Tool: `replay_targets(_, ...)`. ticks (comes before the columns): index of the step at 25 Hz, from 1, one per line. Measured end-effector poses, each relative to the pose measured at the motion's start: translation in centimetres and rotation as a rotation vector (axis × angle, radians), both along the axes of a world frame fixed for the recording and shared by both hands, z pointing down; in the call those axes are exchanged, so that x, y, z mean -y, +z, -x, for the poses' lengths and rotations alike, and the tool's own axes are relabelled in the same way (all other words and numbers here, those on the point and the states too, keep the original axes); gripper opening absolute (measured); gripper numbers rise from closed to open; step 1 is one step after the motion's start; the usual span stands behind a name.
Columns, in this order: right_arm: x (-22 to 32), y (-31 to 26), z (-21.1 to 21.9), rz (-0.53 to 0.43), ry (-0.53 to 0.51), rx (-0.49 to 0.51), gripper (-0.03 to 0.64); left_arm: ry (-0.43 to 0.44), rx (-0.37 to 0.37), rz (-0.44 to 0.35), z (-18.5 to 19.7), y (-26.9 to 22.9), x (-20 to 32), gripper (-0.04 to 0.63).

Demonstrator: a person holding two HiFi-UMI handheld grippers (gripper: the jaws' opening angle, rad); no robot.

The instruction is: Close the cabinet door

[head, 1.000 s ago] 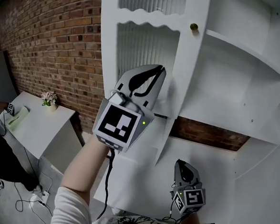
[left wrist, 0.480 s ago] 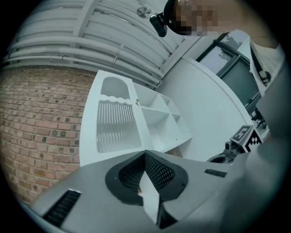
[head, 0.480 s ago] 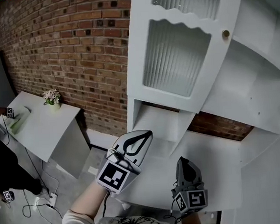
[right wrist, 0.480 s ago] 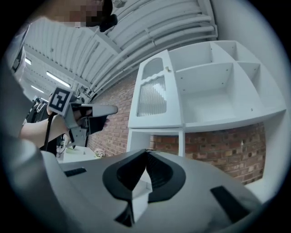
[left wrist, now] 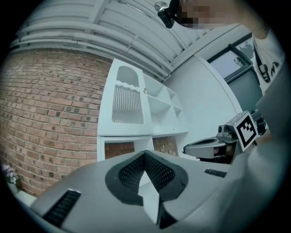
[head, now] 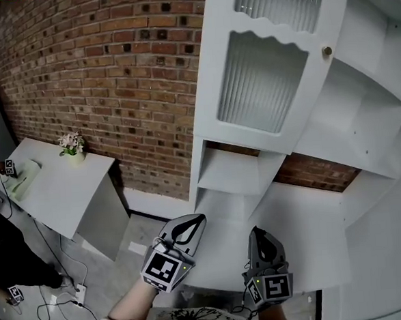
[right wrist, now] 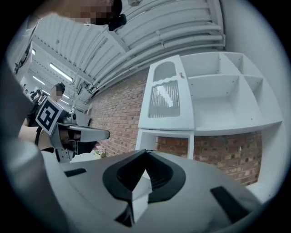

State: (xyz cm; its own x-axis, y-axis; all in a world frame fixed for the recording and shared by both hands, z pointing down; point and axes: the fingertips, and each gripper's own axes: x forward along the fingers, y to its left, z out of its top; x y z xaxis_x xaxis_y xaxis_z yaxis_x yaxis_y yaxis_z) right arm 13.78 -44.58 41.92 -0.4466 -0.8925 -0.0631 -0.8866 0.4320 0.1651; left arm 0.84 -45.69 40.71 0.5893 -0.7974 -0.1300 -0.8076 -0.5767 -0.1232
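Observation:
The white cabinet door [head: 266,76] with ribbed glass and a small brass knob [head: 327,51] lies flat against the upper left of the white shelf unit [head: 362,117]. The same door [left wrist: 127,102] shows in the left gripper view and, as the door [right wrist: 166,98], in the right gripper view. My left gripper [head: 195,221] hangs low in front of the white counter [head: 308,223], well below the door, shut and empty. My right gripper [head: 258,234] sits beside it over the counter, jaws together, holding nothing. Each gripper shows in the other's view: the right gripper [left wrist: 193,148] and the left gripper [right wrist: 102,133].
A red brick wall [head: 99,81] runs to the left. A low white table [head: 58,186] with a small flower pot [head: 71,146] stands at the left. Cables [head: 52,296] lie on the floor. Open shelf compartments [head: 378,61] fill the right.
My left gripper has dropped away from the door down to counter height. The door has swung from partly open to flat against the shelf unit. The right gripper stays low.

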Motion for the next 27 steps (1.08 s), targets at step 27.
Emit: replay_targets(27, -0.6, 2.1, 3.3, 0.068, -0.020, -0.024, 0.005, 0.009, -0.024, 0.012, 1.9, 0.3, -0.8, 0.009)
